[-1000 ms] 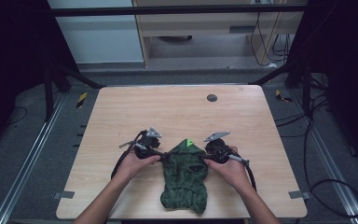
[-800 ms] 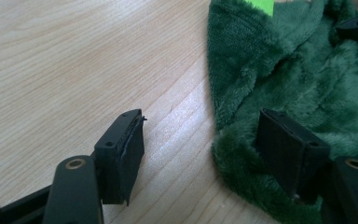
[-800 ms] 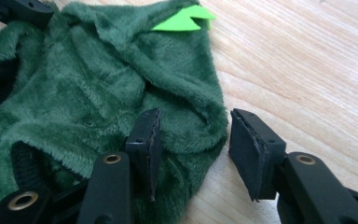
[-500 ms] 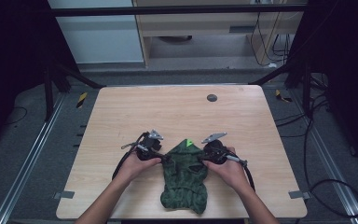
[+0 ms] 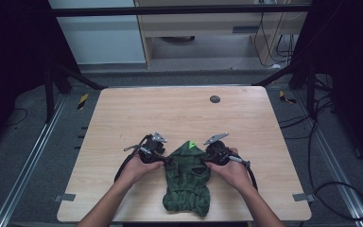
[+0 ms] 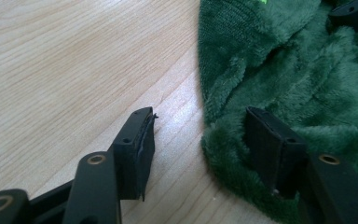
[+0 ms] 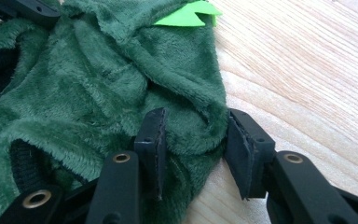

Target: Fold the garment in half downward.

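Item: green fleece garment [image 5: 187, 182], near the table's [image 5: 123, 109] front edge. Left gripper [image 6: 198, 140] has just been closing, jaws still spread astride the hem (one on bare wood); likely to slip off. Right gripper [image 7: 193, 140] pinches a thick fold, which may bunch.

My left gripper [image 6: 196, 140] has just been closing its jaws: they now straddle the left edge of the green plush garment [image 5: 187, 179], one jaw on the bare counter [image 5: 170, 113], the other on the fabric. My right gripper [image 7: 193, 140] has narrowed a little too, its jaws now bracketing a bunched fold at the garment's right edge.
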`<state>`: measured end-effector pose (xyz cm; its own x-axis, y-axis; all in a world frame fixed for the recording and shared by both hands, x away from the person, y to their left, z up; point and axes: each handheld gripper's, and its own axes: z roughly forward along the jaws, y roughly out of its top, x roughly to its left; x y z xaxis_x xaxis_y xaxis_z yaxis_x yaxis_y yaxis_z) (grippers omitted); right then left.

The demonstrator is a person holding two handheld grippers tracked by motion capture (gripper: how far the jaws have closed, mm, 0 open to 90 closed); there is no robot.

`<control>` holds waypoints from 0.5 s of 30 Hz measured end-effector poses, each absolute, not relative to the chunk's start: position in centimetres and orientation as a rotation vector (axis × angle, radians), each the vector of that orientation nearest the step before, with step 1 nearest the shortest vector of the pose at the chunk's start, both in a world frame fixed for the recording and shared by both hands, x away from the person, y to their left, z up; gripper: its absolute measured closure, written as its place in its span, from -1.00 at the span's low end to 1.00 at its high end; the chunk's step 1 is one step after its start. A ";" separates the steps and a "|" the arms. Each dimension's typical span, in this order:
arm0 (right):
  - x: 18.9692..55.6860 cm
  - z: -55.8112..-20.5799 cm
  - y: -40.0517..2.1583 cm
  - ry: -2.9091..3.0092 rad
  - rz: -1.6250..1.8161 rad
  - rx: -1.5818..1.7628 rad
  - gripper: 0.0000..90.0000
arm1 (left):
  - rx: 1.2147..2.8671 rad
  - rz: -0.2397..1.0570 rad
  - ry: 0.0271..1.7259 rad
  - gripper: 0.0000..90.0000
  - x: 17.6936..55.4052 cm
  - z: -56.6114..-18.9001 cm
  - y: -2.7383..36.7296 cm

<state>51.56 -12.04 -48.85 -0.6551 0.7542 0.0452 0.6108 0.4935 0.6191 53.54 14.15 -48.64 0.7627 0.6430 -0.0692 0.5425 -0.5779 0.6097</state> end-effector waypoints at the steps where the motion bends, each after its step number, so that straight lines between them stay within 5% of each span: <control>1: 51.6 -48.9 -12.0 2.507 0.902 1.166 0.34 | 2.326 0.207 0.889 0.00 53.5 -48.6 14.1; 15: 51.6 -48.3 -10.9 2.603 0.844 1.083 0.88 | 2.361 0.145 0.851 0.78 53.0 -48.4 13.4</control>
<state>51.60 -10.93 -48.33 -0.7122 0.7011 0.0348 0.5881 0.5690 0.5748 53.00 13.43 -48.37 0.7868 0.6090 -0.1003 0.5411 -0.6024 0.5867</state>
